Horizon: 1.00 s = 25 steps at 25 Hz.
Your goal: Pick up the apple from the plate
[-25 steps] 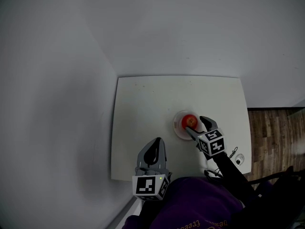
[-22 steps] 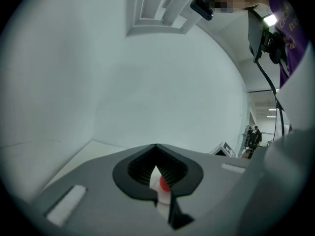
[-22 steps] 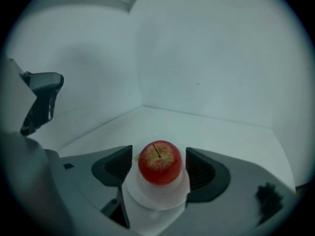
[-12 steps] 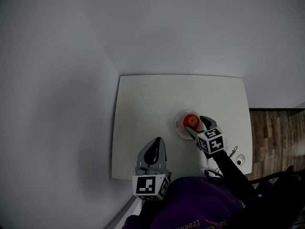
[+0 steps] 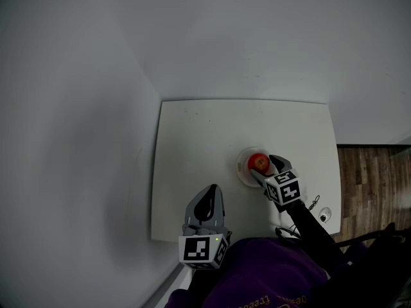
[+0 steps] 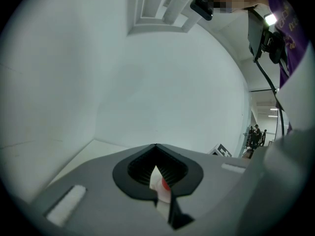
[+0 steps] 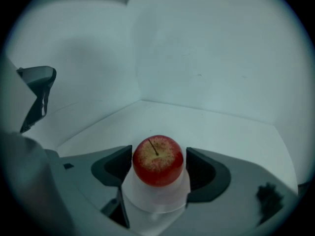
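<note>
The white table (image 5: 192, 146) stands in a corner formed by two pale walls (image 5: 257, 37); wooden flooring (image 5: 376, 178) shows past its right edge.

Task object: the apple (image 7: 157, 160) is red with a yellowish patch round its stalk; it sits upright, stalk up, on the small white plate (image 7: 155, 203); the plate lies right of the table's middle, nearer the front edge than the back.

Right gripper (image 5: 266, 171): it is lowered over the near side of the plate; its two jaws are spread and stand one on each side of the apple at about mid-height; in the right gripper view the left-hand pad meets the apple's outline, while a thin pale strip shows between the right-hand pad and the fruit; a firm pinch cannot be confirmed; the apple rests on the plate.

Left gripper (image 5: 209, 197): it is held over the table's front edge, left of the plate and well apart from it; its jaws are pressed together, tips meeting in a point, with nothing between them; the left gripper view looks along them toward a bare wall.

A small round object (image 5: 323, 215) lies near the table's front right corner; its kind cannot be made out; a purple garment (image 5: 270, 278) fills the bottom of the head view.
</note>
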### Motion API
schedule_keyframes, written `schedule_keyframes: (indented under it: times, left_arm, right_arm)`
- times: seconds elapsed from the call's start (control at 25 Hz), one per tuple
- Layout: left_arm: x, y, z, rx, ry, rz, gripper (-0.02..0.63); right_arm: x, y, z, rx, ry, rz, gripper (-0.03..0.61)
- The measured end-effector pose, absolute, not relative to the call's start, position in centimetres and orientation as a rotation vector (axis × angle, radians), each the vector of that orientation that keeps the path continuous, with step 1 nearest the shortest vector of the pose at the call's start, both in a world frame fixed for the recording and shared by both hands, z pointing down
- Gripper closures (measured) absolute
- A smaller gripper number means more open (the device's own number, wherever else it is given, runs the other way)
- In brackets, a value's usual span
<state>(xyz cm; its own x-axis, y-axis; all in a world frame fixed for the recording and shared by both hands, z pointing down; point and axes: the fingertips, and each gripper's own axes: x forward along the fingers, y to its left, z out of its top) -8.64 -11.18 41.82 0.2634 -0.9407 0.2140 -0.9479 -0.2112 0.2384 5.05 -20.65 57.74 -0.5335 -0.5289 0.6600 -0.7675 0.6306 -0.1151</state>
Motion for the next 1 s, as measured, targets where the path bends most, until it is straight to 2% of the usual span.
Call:
schedule_keyframes:
  times: [1.0]
  left_arm:
    - [-8.48, -11.13, 41.63, 2.218, -1.735, 0.05, 0.607]
  right_arm:
    - [5.58, -20.79, 57.46, 1.049, -2.266, 0.54, 0.249]
